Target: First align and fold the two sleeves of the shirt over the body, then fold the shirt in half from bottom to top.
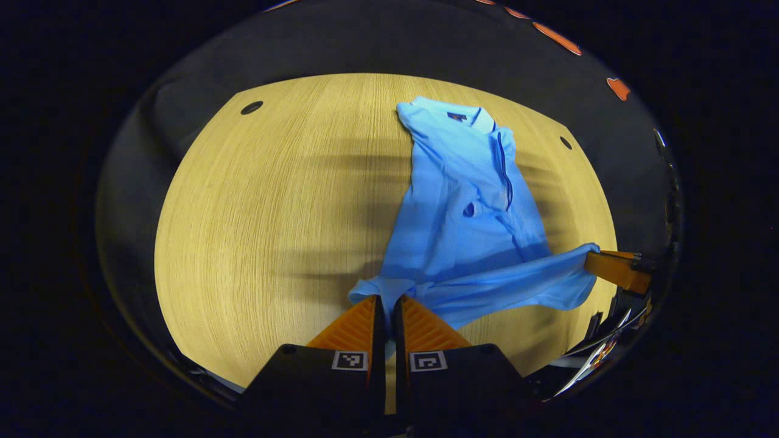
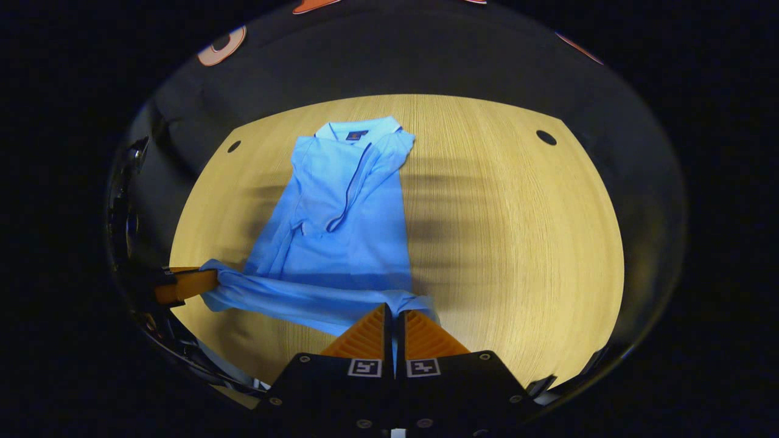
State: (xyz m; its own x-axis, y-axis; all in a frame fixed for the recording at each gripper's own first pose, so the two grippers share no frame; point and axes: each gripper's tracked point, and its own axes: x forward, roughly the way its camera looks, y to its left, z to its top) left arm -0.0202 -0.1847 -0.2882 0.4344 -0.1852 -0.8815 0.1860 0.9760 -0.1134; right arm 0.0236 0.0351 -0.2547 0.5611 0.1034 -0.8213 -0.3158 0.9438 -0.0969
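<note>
A light blue polo shirt lies on the wooden table, collar at the far end, with its sleeves folded over the body. Its bottom hem is lifted off the table and stretched between both grippers. My left gripper is shut on the hem's left corner. The right gripper shows at the right edge of the left gripper view, pinching the other corner. In the right gripper view the shirt lies left of centre. There my right gripper is shut on the hem, and the left gripper holds the far corner.
Round dark holes sit in the table near its far corners. Black cloth wall rises behind the table. Bare tabletop stretches to the right of the shirt in the right gripper view.
</note>
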